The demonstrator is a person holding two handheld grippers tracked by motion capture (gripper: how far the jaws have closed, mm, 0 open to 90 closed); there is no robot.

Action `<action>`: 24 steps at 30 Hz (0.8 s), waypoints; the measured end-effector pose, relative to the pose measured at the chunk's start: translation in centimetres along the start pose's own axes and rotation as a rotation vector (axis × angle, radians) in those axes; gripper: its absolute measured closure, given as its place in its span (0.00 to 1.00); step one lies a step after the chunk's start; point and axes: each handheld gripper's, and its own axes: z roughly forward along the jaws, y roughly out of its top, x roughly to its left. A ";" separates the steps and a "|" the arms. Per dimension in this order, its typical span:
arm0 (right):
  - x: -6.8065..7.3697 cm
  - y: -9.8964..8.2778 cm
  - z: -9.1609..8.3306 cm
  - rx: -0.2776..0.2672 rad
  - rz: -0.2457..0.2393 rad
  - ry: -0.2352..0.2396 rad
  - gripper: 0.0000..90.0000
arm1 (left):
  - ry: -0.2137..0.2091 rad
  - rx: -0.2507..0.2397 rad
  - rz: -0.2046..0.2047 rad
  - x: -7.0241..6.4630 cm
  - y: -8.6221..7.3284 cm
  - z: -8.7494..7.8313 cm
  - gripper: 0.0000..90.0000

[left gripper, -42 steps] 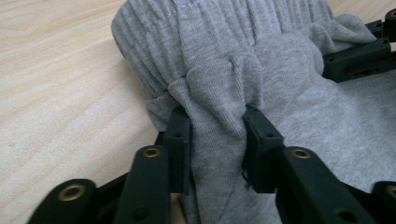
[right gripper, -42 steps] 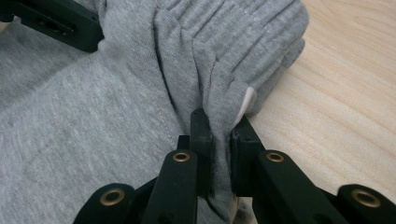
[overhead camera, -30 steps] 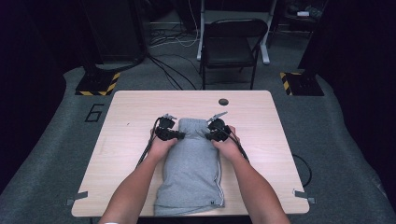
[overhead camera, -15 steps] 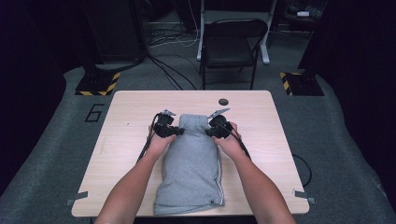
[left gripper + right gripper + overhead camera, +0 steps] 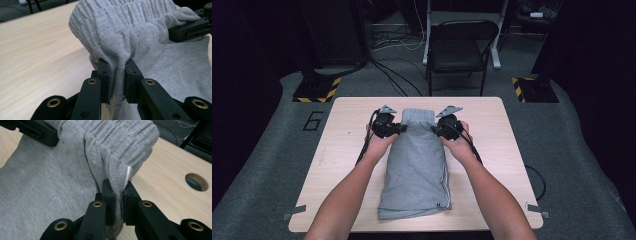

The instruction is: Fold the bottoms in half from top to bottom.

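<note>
The grey folded shorts (image 5: 416, 165) lie lengthwise mid-tabletop (image 5: 342, 150), and I have left tongs (image 5: 398, 128) and right tongs (image 5: 437, 130) each clamped on a far waistband corner, evidently to fold it nearward evenly.

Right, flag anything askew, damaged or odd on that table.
Nothing looks damaged or spilled. The grey shorts lie folded lengthwise down the table. Only their ribbed waistband is bunched and raised off the wood, because the left gripper and right gripper each pinch one side of it.
</note>
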 end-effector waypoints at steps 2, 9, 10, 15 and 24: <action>-0.1 0.5 -0.3 -0.009 0.001 -0.007 0.92 | 0.005 -0.010 0.006 0.0 0.3 -0.2 0.87; 0.0 2.1 -1.6 -0.069 -0.038 -0.021 0.92 | 0.019 -0.059 0.034 0.0 1.5 -1.7 0.87; 0.1 2.1 -1.7 -0.082 -0.050 -0.022 0.92 | 0.017 -0.055 0.038 0.0 1.4 -1.8 0.87; 0.8 1.5 -1.8 -0.078 -0.116 -0.019 0.91 | 0.000 -0.045 0.053 -0.2 0.5 -2.1 0.87; 1.9 -0.5 -2.3 -0.089 -0.169 -0.015 0.91 | -0.038 -0.045 0.075 -1.2 -1.0 -2.9 0.86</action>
